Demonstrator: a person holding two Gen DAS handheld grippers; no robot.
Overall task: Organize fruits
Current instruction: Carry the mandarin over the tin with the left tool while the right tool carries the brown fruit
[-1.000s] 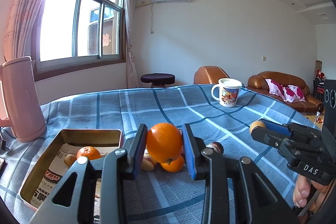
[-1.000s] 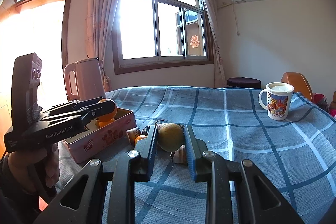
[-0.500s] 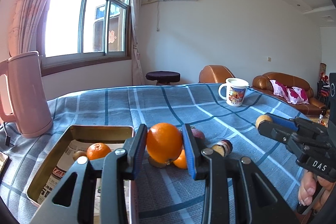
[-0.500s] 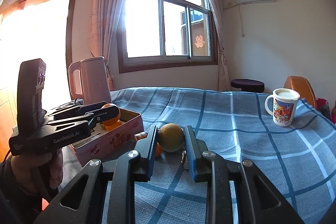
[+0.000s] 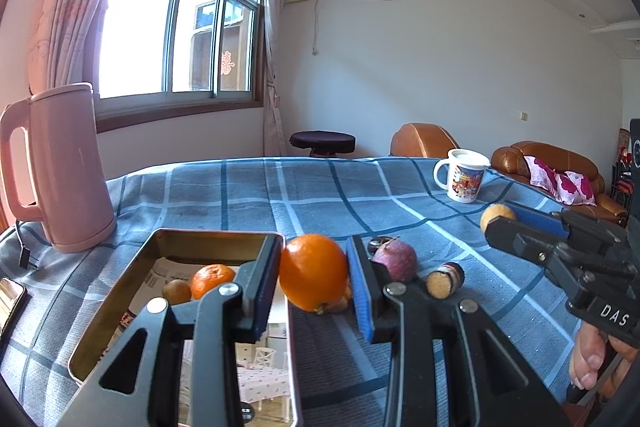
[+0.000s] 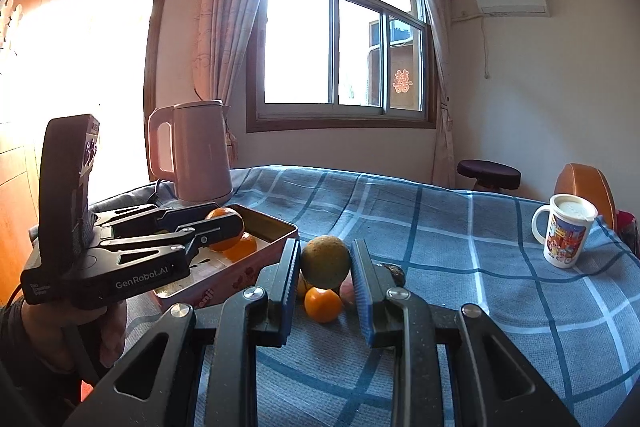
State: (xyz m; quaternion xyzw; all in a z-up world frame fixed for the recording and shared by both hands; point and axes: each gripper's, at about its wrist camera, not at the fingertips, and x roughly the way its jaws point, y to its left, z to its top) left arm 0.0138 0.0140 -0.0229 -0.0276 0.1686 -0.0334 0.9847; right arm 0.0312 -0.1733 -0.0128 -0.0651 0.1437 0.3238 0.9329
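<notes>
My left gripper [image 5: 314,259] is shut on a bright orange [image 5: 313,271], held just right of the open tin's rim [image 5: 216,235]. In the tin lie a tangerine [image 5: 212,279] and a small brown fruit [image 5: 177,291]. My right gripper [image 6: 326,259] is shut on a dull yellow-green round fruit [image 6: 325,261] above the loose pile. There a small orange [image 6: 322,303] rests on the cloth, next to a reddish-purple fruit [image 5: 394,255] and a dark-capped piece [image 5: 444,277]. Each gripper shows in the other view: the right gripper [image 5: 498,223], the left gripper [image 6: 228,227].
A pink kettle [image 5: 64,167] stands behind the tin, with its cord and a phone [image 5: 10,301] at the left edge. A printed mug [image 5: 462,177] sits at the far right of the blue checked tablecloth [image 5: 320,195]. A stool and brown sofas lie beyond.
Both grippers have moved left toward the tin with their fruits. The orange now sits beside the tin's right rim instead of over the pile. Both grips stay the same.
</notes>
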